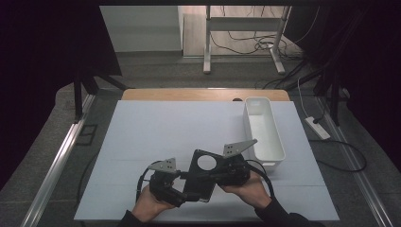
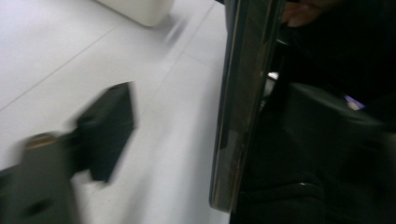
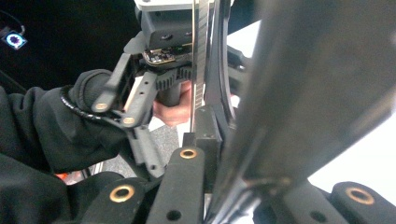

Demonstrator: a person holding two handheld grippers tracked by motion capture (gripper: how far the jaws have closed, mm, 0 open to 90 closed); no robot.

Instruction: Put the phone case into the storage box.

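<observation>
A flat black plate [image 1: 198, 185] with a round hole is held up near the table's front edge, between two hands. My right gripper [image 1: 216, 174] is shut on its right side; in the right gripper view the plate [image 3: 303, 93] runs edge-on between the jaws. My left gripper [image 1: 182, 183] stands at the plate's left side. In the left gripper view the plate's edge [image 2: 233, 116] rises between the jaws, and one blurred finger [image 2: 107, 130] stands well apart from it. The other finger is hidden in the dark behind the plate.
A long white bin [image 1: 282, 152] stands empty at the table's right, close beyond the right hand; its corner [image 2: 140, 9] shows in the left gripper view. A white sheet [image 1: 165, 127] covers the table. Metal rails run along both sides.
</observation>
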